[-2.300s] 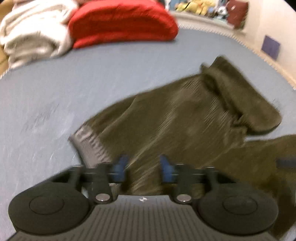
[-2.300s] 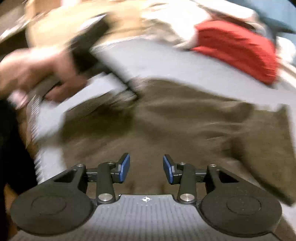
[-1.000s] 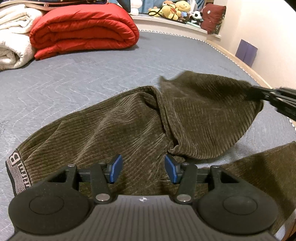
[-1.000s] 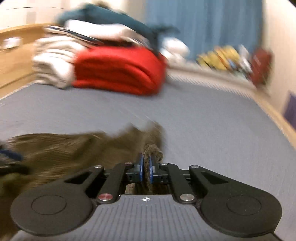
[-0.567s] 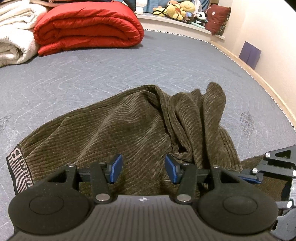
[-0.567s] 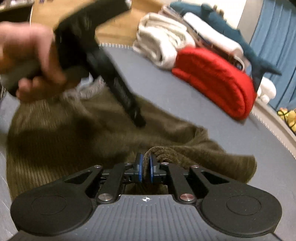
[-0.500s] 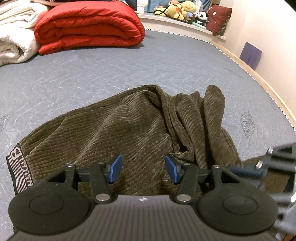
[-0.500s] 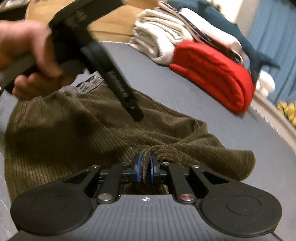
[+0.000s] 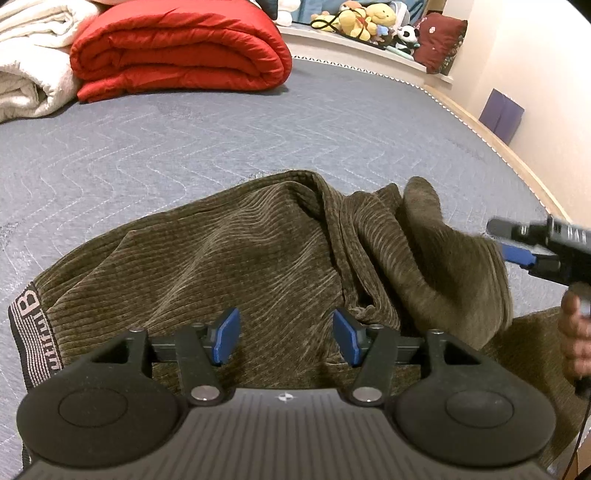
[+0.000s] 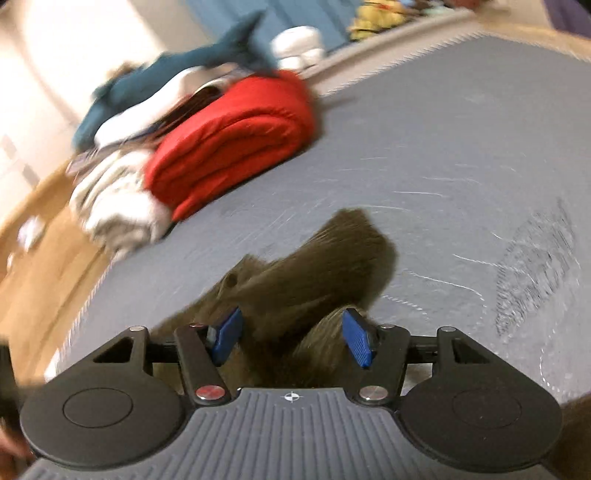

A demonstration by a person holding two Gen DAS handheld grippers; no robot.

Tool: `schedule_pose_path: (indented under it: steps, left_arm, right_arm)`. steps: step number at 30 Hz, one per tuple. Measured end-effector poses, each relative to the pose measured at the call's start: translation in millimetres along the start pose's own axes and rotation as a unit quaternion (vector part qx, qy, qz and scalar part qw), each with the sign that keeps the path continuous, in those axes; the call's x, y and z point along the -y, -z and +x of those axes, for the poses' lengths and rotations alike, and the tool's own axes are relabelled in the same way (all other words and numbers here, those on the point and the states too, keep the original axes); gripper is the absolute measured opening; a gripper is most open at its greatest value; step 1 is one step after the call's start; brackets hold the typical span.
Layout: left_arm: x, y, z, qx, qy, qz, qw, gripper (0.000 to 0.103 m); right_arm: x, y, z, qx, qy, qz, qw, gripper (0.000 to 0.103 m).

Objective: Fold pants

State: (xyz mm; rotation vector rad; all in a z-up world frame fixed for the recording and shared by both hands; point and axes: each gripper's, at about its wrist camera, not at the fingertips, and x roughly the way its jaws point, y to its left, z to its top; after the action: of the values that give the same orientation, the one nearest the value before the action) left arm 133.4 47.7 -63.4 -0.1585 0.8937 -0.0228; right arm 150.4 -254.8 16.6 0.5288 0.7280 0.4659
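Both spread wide, gripping nothing: left gripper (image 9: 284, 338) and right gripper (image 10: 291, 339). Rumpled olive-brown corduroy pants (image 9: 229, 258) directly beneath and ahead of each, on grey quilted bed cover (image 9: 184, 147).

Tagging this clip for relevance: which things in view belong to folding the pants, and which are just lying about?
Part of the job:
- brown corduroy pants, bunched on the grey bed cover
- left tongs, open above the pants
- right tongs, open over the cloth

Just lying about:
- folded red quilt
- white blankets
- stuffed toys
- shark plush
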Motion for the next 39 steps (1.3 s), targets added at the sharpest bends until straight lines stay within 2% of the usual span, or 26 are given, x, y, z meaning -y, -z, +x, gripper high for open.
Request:
schedule_pose_path:
  steps: [3, 5, 9, 11, 13, 15, 16, 17, 18, 21, 24, 28, 31, 33, 35, 37, 39]
  left_arm:
    - [-1, -1, 0, -0.001, 0.000, -0.001, 1.0000, 0.062]
    - [-2, -2, 0, -0.002, -0.001, -0.002, 1.0000, 0.062]
    - [-6, -3, 2, -0.006, -0.002, -0.009, 0.9999, 0.063]
    - [-6, -5, 2, -0.006, -0.001, -0.013, 0.9999, 0.063]
    - [-5, -6, 1, -0.004, 0.000, -0.014, 0.9999, 0.064]
    - [-3, -7, 2, -0.004, 0.000, -0.015, 0.9999, 0.064]
    - [-2, -7, 2, -0.005, 0.001, -0.016, 0.9999, 0.064]
    - [-1, -8, 2, -0.005, 0.002, -0.017, 0.9998, 0.064]
    - [0, -8, 2, -0.006, 0.004, -0.017, 0.9998, 0.064]
    - [4, -8, 4, -0.006, 0.007, -0.015, 0.9998, 0.064]
    - [6, -8, 8, -0.010, 0.007, -0.015, 0.9998, 0.065]
    - [8, -7, 13, -0.016, 0.006, -0.015, 0.9997, 0.065]
    - [9, -7, 17, -0.020, 0.007, -0.013, 0.9997, 0.065]
    - [10, -8, 19, -0.022, 0.007, -0.012, 0.9997, 0.065]
    - [11, -8, 21, -0.023, 0.008, -0.011, 0.9996, 0.065]
    - [12, -10, 22, -0.023, 0.009, -0.010, 0.9996, 0.065]
    - [13, -10, 24, -0.025, 0.009, -0.007, 0.9996, 0.066]
  right_arm:
    - [27, -12, -2, 0.031, 0.011, 0.088, 0.996, 0.061]
    - [36, -17, 5, 0.033, 0.041, 0.106, 0.993, 0.060]
    - [41, -6, 40, -0.051, 0.049, 0.091, 0.993, 0.059]
    - [36, -2, 55, -0.072, 0.058, 0.076, 0.993, 0.057]
    - [31, -1, 66, -0.080, 0.060, 0.061, 0.993, 0.052]
    - [25, -3, 76, -0.082, 0.061, 0.042, 0.994, 0.029]
    - [21, -3, 83, -0.082, 0.065, 0.024, 0.994, 0.026]
    - [15, -3, 85, -0.080, 0.079, -0.004, 0.994, 0.017]
    - [6, -4, 89, -0.077, 0.092, -0.043, 0.992, 0.015]
    - [-20, -5, 86, -0.066, 0.095, -0.118, 0.986, 0.012]
    - [-37, -15, 72, -0.044, 0.072, -0.161, 0.983, 0.011]
    - [-30, -37, 39, 0.004, 0.033, -0.135, 0.990, 0.011]
    - [-27, -46, 14, 0.039, 0.007, -0.132, 0.990, 0.010]
    - [-23, -49, 3, 0.051, 0.011, -0.133, 0.990, 0.000]
    - [-11, -55, -5, 0.050, 0.025, -0.115, 0.992, 0.000]
    - [6, -62, -8, 0.041, 0.056, -0.086, 0.994, 0.001]
    - [21, -65, -10, 0.039, 0.054, -0.063, 0.996, 0.004]
